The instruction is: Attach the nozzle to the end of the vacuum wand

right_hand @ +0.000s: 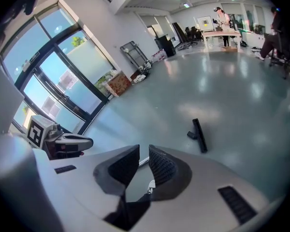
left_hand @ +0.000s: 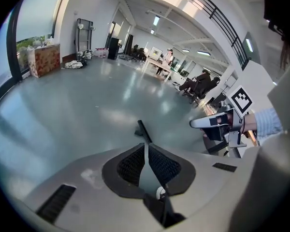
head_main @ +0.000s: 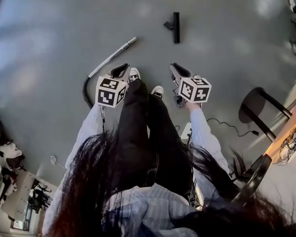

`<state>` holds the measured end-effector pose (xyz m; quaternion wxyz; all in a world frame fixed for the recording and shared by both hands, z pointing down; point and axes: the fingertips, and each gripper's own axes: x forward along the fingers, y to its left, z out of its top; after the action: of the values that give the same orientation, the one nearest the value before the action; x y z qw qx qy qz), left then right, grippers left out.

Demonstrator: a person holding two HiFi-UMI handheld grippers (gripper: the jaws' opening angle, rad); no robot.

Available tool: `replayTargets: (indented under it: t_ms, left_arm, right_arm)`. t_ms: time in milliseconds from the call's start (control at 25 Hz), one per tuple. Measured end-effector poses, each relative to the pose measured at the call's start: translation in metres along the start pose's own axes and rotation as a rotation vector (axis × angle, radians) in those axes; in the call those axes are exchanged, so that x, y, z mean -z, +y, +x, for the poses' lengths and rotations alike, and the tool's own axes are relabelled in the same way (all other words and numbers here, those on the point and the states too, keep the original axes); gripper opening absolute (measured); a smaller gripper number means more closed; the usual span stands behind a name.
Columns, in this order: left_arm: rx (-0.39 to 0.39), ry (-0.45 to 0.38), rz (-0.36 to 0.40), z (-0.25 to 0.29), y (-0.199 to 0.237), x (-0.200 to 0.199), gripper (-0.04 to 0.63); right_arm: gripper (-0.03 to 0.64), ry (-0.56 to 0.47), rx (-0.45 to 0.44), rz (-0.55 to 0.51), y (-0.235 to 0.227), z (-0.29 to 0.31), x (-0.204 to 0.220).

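Lower edge of head view: dark hair and a striped shirt are seen, with dark trousers running up to a pair of white shoes at centre frame.

Left gripper is held left of centre, beside the left shoe and pointed steeply down at the floor. In the left gripper view its jaws are clenched pad against pad; nothing is gripped.

Right gripper is held right of centre, level with the left one. In the right gripper view a narrow gap is seen between its jaws; nothing is pinched in it, only floor and a sliver of silver tube being visible through it.

Vacuum wand: a silver tube laid on the floor, slanting from left of centre up to its free end at upper centre; a black hose is curved off its lower end, just beside the left gripper's cube.

Nozzle: black, lying on bare floor at upper centre-right, apart from the wand's end and touched by neither gripper. It is also seen beyond the jaws in both gripper views.

Right edge: a black chair and a loose cable are noted.
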<state>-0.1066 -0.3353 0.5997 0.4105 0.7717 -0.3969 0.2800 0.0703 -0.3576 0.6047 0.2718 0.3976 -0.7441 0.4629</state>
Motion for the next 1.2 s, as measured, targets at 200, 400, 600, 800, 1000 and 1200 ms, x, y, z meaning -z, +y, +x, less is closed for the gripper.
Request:
replayTargets:
  t_ms: [200, 400, 600, 800, 1000, 1200]
  left_arm:
    - [-0.026, 0.028, -0.045, 0.062, 0.038, 0.045, 0.008]
    - [-0.050, 0.032, -0.003, 0.123, 0.077, 0.090, 0.016]
    - [-0.062, 0.035, -0.021, 0.194, 0.130, 0.126, 0.123]
    - [-0.137, 0.091, 0.105, 0.257, 0.197, 0.168, 0.169]
    - [-0.150, 0.198, 0.180, 0.307, 0.243, 0.224, 0.202]
    - [-0.185, 0.210, 0.239, 0.333, 0.268, 0.254, 0.212]
  right_arm:
    - [0.063, 0.023, -0.051, -0.023, -0.043, 0.070, 0.024]
    - [0.128, 0.023, -0.074, -0.024, -0.089, 0.129, 0.062]
    - [0.191, 0.041, -0.020, -0.103, -0.162, 0.190, 0.096]
    - [0.263, 0.006, 0.156, -0.183, -0.248, 0.249, 0.099]
    - [0.277, -0.048, 0.314, -0.250, -0.331, 0.300, 0.085]
    - [0.290, -0.078, 0.383, -0.296, -0.379, 0.322, 0.067]
